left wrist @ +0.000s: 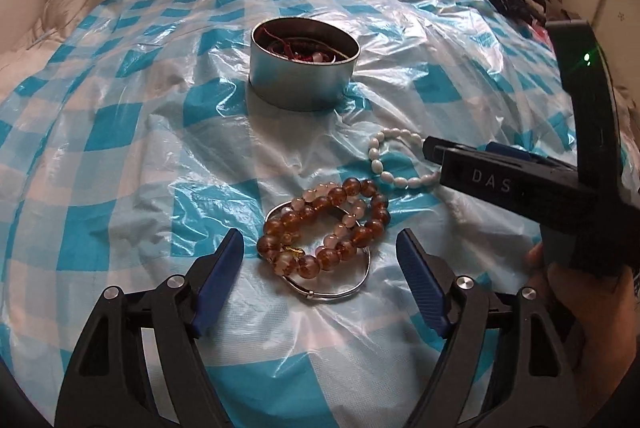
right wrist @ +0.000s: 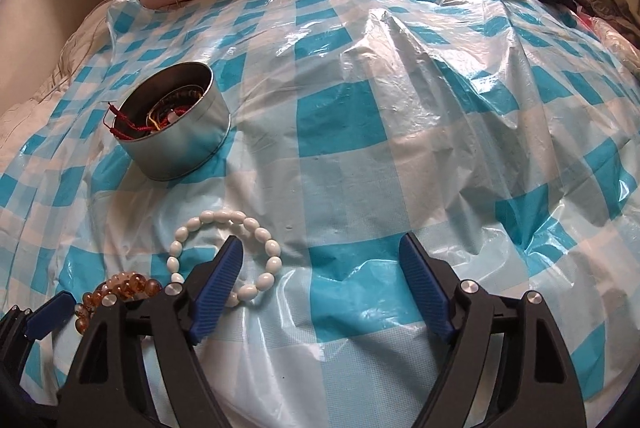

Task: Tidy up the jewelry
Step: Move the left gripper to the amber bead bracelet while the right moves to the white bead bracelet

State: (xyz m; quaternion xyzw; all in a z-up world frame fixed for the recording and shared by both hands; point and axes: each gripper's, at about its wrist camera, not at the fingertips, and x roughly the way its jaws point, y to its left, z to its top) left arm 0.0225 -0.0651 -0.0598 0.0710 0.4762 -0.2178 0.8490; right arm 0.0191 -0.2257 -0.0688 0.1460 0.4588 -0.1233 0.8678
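Two hand-held grippers over a bed [right wrist: 380,155] covered with a blue-and-white checked plastic sheet [left wrist: 120,155]; jewelry loose on the sheet, a round metal tin [left wrist: 304,67] further back, upright, already holding red cord and beads.

Left hand-held gripper [left wrist: 320,248]: released, blue pads wide apart, nothing clamped. Directly ahead and partly between the pads, a tangle of amber bead bracelets [left wrist: 324,224] mixed with pale pink beads, lying over a thin silver bangle [left wrist: 332,292]. Heap roughly centred on the gap, bangle nearest the camera.

Right hand-held gripper [right wrist: 320,256]: also released, nothing held. White bead bracelet [right wrist: 224,256] flat on the sheet, off to the left of the gap; left finger over the ring, hiding part of it, right finger over bare plastic. Contact between pad and beads not clear.

Probable next step: closing on a bracelet and carrying it to the tin. Left better placed, its pile already framed, tin straight beyond. Right likely needing a shift leftward to straddle one side of the white loop. Risk on the left: lifting the whole tangle rather than one piece.
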